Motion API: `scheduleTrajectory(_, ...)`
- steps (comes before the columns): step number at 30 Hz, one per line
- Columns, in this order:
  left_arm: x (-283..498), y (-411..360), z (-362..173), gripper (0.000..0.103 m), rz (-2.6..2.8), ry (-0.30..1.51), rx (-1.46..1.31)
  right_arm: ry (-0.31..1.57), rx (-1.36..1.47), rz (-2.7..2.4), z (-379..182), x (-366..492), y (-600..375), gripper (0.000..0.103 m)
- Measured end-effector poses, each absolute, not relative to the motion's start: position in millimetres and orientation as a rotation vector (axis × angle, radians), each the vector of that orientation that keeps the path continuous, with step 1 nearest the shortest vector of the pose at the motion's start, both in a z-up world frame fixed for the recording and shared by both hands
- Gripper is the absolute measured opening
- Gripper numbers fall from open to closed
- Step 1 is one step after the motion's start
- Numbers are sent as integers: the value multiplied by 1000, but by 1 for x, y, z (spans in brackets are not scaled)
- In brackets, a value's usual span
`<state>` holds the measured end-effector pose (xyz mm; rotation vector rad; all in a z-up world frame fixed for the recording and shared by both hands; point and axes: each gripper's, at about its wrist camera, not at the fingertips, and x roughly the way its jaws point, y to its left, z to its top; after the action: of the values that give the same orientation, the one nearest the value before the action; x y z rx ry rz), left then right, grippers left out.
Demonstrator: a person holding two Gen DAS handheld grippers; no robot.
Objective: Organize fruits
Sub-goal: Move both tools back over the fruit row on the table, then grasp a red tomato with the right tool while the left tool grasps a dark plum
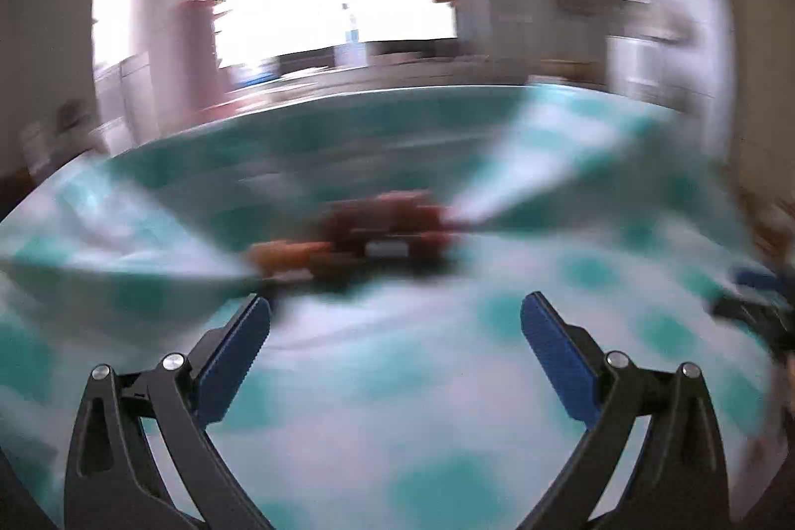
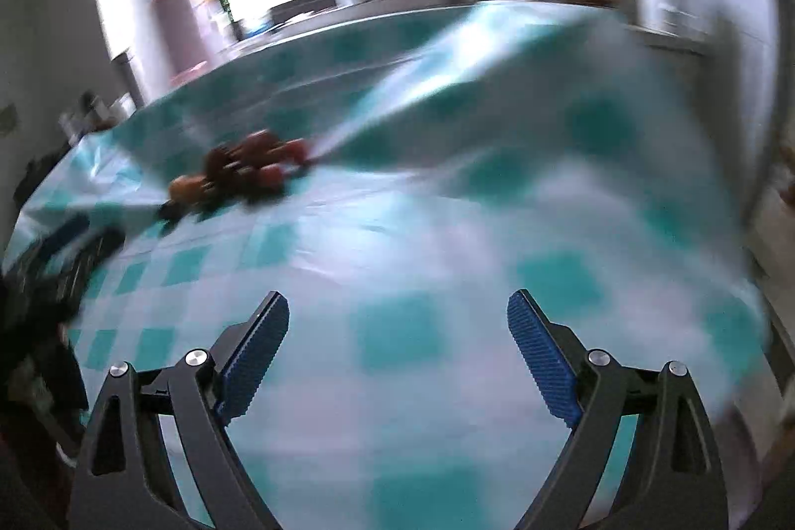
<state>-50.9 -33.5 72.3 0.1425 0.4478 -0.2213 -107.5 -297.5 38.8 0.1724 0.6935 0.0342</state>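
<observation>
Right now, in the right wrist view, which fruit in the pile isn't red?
The orange-yellow fruit at the pile's left end, nearest the picture's left edge. The other fruits beside it look dark red, though blur hides detail.

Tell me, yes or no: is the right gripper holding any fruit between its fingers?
No: the right gripper is open with only the checked tablecloth between its fingers, and the fruit pile lies far ahead.

Checked tablecloth (image 2: 397,331), fruit pile (image 2: 248,167) on it
</observation>
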Motion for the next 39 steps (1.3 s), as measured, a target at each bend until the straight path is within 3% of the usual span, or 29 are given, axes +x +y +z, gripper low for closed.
scheduleTrajectory(3, -1, 32, 73, 101, -3, 482, 40, 766, 180, 112, 26, -49, -248, 87)
scheduleTrajectory(8, 12, 118, 64, 101, 143, 529, -206, 801, 44, 99, 8, 23, -196, 86)
scheduleTrajectory(13, 12, 154, 55, 101, 184, 593, -399, 826, -86, 25, 10, 72, -196, 77)
scheduleTrajectory(24, 12, 137, 50, 101, 148, 625, -357, 892, -158, 65, 3, 119, -180, 52)
scheduleTrajectory(29, 17, 126, 44, 101, 138, 650, -323, 910, -87, 110, 7, 134, -183, 52)
scheduleTrajectory(33, 20, 122, 39, 101, 143, 662, -302, 904, -59, 154, 13, 134, -187, 36)
scheduleTrajectory(39, 25, 101, 34, 101, 85, 699, -207, 840, 161, 233, 25, 95, -219, 36)
